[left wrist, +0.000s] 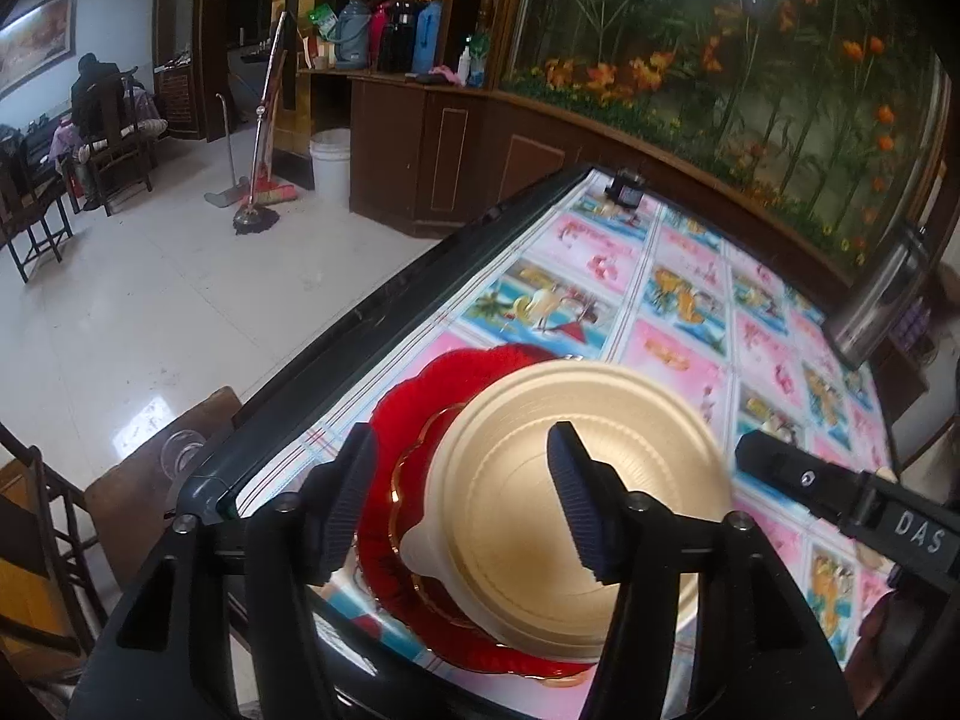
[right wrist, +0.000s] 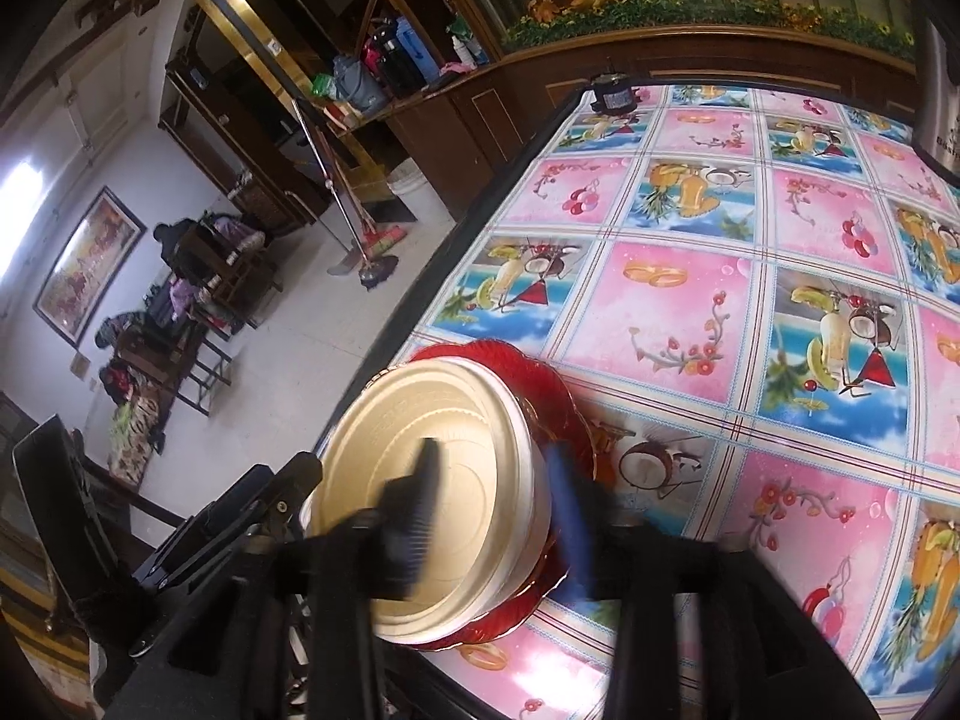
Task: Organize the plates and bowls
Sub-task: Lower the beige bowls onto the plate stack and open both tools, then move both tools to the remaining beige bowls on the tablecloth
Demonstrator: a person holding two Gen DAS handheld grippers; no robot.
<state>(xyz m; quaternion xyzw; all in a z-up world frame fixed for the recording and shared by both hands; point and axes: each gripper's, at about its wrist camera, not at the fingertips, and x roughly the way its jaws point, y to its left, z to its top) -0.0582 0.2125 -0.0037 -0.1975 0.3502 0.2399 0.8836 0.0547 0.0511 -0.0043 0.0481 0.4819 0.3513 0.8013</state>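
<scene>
Sitting on a scalloped red glass plate (left wrist: pixel 414 396) near the desk (left wrist: pixel 690 276) edge, the ribbed cream bowl (left wrist: pixel 576 480) is straddled by both ridged-padded claws, left claw (left wrist: pixel 462 498) and right claw (right wrist: pixel 498 504), jaws apart.

One cream bowl (left wrist: pixel 606 498), seemingly one red plate (left wrist: pixel 414 420).

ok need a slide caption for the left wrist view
Left gripper open astride the rim of a cream bowl sitting on a red plate at the table edge.
</scene>
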